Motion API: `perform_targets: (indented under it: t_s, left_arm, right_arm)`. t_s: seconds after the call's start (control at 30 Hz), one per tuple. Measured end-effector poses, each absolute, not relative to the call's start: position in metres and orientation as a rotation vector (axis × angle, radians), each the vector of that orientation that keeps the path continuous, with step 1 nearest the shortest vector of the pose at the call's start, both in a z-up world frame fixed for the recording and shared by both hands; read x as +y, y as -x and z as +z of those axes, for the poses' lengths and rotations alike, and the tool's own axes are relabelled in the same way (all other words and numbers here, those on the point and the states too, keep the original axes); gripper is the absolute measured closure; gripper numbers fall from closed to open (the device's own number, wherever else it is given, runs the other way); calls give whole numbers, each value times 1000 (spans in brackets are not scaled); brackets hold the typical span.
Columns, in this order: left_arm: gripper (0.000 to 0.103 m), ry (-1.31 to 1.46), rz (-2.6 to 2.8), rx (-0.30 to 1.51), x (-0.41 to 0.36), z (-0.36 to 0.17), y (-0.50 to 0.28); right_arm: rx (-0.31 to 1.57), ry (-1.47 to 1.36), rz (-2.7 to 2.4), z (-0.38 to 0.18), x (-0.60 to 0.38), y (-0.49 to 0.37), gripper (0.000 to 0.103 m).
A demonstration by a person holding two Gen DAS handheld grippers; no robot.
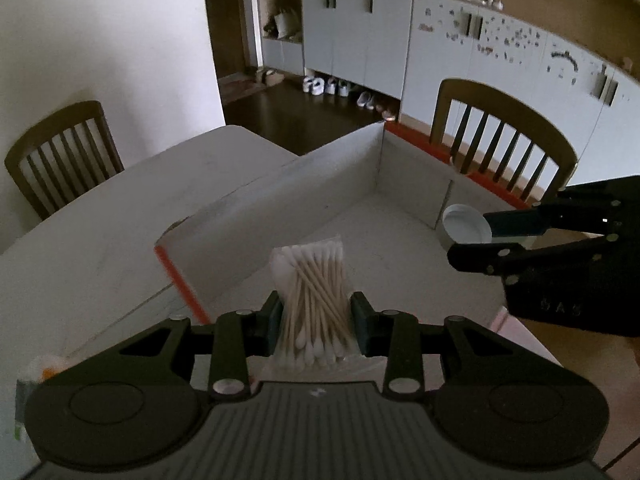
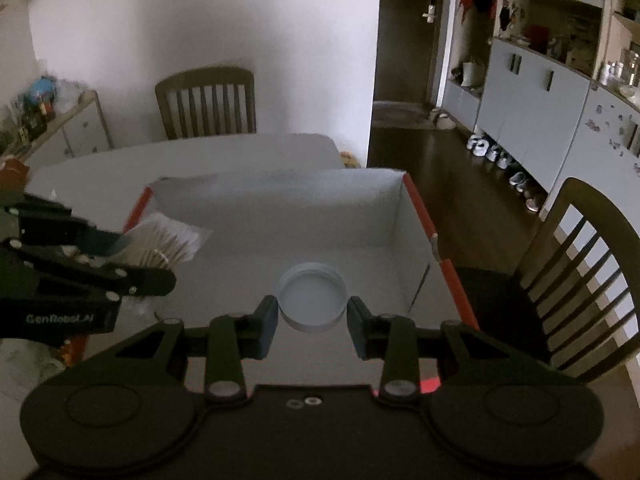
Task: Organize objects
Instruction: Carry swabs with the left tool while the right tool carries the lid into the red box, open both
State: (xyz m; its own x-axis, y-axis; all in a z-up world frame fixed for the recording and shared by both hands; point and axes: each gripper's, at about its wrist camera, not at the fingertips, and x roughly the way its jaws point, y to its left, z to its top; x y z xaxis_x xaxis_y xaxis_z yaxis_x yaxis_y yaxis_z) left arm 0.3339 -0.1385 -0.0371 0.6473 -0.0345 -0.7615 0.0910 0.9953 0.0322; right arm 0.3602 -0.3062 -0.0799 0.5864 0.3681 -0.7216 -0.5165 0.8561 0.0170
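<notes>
My left gripper (image 1: 316, 320) is shut on a clear bag of cotton swabs (image 1: 314, 304), held over the near left part of an open white box with an orange rim (image 1: 280, 196). The bag also shows in the right wrist view (image 2: 164, 240), with the left gripper (image 2: 132, 258) on it. My right gripper (image 2: 312, 322) is shut on a round white lid (image 2: 312, 298), open side up, over the box (image 2: 360, 208). In the left wrist view the lid (image 1: 466, 226) sits between the right gripper's fingers (image 1: 480, 260) near the box's right wall.
The box rests on a white table (image 1: 100, 216). Wooden chairs stand at the far left (image 1: 60, 152) and far right (image 1: 504, 140) of the table. Grey cabinets (image 1: 360, 32) and shoes (image 1: 328, 86) line the far wall. A small packet (image 1: 40, 368) lies at the table's left.
</notes>
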Motion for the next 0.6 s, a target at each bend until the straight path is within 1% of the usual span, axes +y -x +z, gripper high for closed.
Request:
perform_targets:
  t_s: [0.2,0.4,0.6]
  left_arm:
    - [68,-74,-88,915,-148,-52,-372]
    - [68,-54,-85,1035,-152,-80,-407]
    - [68,-66,-83,1124,-154,-104,-427]
  right_arm:
    - [869,233,563,-97,-305,-387,66]
    - [966,287,578,-120,-296,-406,66]
    - [1023,340,591,-136,-283,-414,67]
